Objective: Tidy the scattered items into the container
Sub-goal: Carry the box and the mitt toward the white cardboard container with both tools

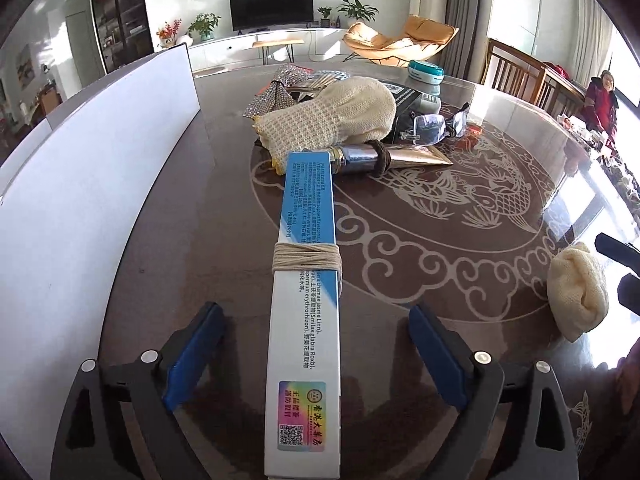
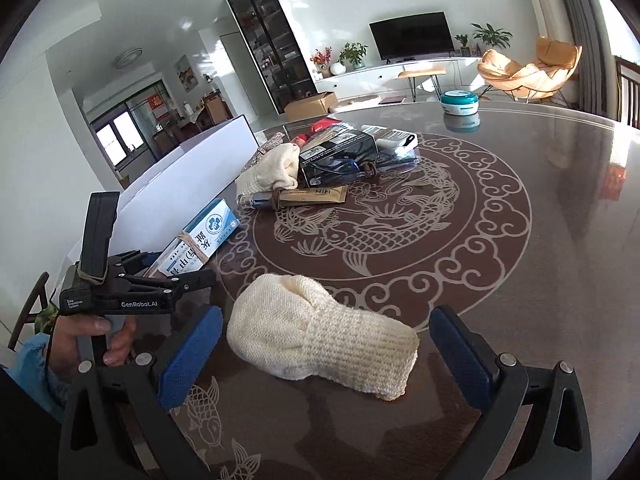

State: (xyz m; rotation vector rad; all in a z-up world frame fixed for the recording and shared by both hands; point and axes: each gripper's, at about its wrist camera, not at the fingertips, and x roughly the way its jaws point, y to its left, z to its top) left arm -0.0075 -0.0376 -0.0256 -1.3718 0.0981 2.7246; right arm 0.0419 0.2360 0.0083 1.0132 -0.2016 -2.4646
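Nearest my left lens, a long white-and-blue cardboard box (image 1: 306, 312) bound with a band of beige string runs up the middle of the frame from the bottom edge. My left gripper (image 1: 316, 354) stands spread wide around it — each blue pad (image 1: 192, 356) clear of the box's sides, nothing pinched. Whether the box rests flat on the dark brown table with the pale fish pattern (image 1: 440, 216) I cannot tell. The white-walled container (image 1: 100, 168) fills the left of the frame, just beside the box. At upper centre lies a heap: a cream knitted mitt (image 1: 336, 118), a metallic tube with a brown hair tie (image 1: 380, 156) and clear glasses (image 1: 434, 128).

In my right view, lower centre, a second cream knitted mitt (image 2: 320, 344) lies on the table between the parted pads of my right gripper (image 2: 326, 356) — untouched.
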